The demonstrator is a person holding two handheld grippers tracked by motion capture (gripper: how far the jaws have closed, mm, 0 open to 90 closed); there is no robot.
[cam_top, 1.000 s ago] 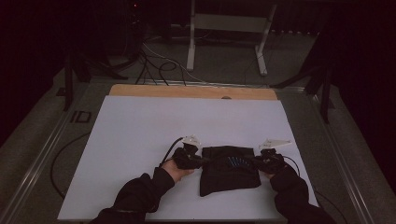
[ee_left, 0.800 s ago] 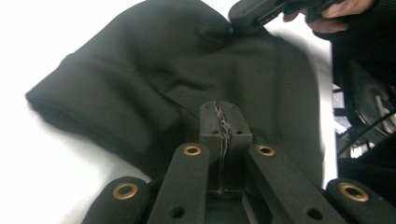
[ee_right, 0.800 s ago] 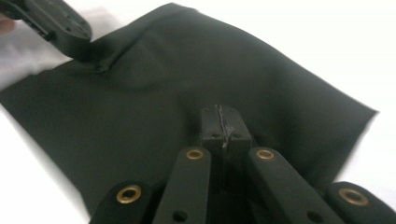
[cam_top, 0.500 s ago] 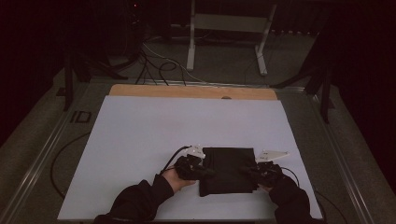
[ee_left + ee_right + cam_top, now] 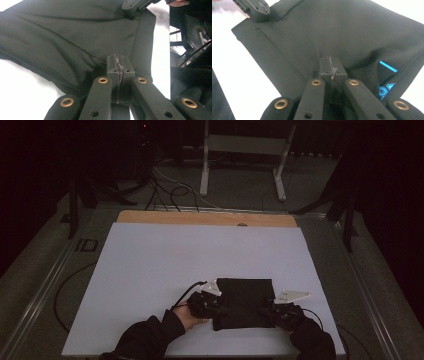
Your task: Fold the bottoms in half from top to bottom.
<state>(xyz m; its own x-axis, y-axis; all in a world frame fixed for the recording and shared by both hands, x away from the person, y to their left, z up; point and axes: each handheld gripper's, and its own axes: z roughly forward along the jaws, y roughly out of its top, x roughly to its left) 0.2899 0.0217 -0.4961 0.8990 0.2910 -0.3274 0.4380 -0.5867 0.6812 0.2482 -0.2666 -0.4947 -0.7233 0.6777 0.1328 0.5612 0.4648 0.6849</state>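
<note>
Black cloth (image 5: 245,302): folded flat, near edge of white worktop (image 5: 150,270), right of centre. Left gripper (image 5: 220,309) and right gripper (image 5: 265,311): jaws pinched shut on near corners. Step: folding, mid-fold. Next: carry both corners evenly, release squarely.

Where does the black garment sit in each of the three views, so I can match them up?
High view: black garment lies folded on the white table, near edge, between both grippers.
Left gripper view: fabric spreads across the upper left.
Right gripper view: fabric spreads across the centre and right.
Shared landmark: the garment's stitched hem, with the opposite gripper on it.
</note>
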